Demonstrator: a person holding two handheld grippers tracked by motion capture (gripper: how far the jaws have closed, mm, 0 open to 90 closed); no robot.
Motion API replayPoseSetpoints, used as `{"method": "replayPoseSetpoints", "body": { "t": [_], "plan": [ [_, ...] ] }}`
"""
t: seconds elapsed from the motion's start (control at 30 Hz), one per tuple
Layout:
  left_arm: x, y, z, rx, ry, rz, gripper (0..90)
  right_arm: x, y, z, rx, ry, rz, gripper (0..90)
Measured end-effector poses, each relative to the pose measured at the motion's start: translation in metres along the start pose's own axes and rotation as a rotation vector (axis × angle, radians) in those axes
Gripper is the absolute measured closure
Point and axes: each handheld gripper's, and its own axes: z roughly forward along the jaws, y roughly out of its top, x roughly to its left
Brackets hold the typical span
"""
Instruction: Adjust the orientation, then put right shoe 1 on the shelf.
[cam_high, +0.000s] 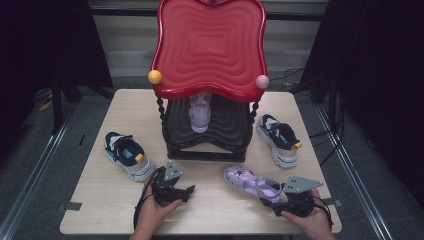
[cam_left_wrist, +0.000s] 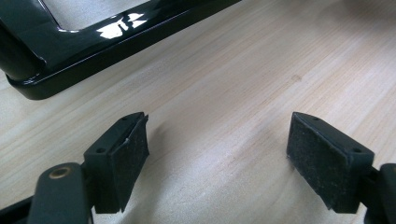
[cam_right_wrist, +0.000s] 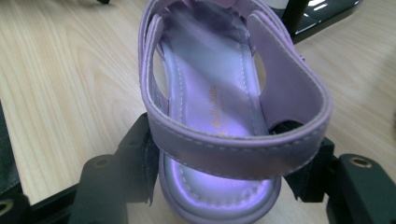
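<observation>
The glossy lilac strapped sandal (cam_right_wrist: 219, 121) lies on the pale wood-grain table (cam_right_wrist: 56, 74), its heel seemingly clamped in the right gripper (cam_right_wrist: 224, 163); the left gripper (cam_left_wrist: 217, 158) gapes empty.

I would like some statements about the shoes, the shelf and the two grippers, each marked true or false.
1. The right gripper has the heel of the purple strapped sandal between its jaws. True.
2. The left gripper holds a navy and white sneaker. False: its jaws stand open over bare wooden table, and nothing is between them.
3. A second purple sandal stands on the lower black tier of the two-tier shelf. True.
4. The red wavy top tier carries two sneakers. False: no shoe lies on it; the navy and white sneakers lie on the table, one on each side of the shelf.
</observation>
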Motion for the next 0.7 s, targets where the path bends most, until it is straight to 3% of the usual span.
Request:
{"method": "replayPoseSetpoints", "body": {
  "t": [0.47, 0.7],
  "plan": [
    [0.000, 0.000, 0.000, 0.000, 0.000, 0.001, 20.2, 0.008, 0.030, -0.011, -0.028, -0.025, 0.032, 37.3],
    [0.000, 0.000, 0.000, 0.000, 0.000, 0.002, 20.2, 0.011, 0.048, -0.015, -0.062, -0.060, 0.048, 37.4]
  ]
}}
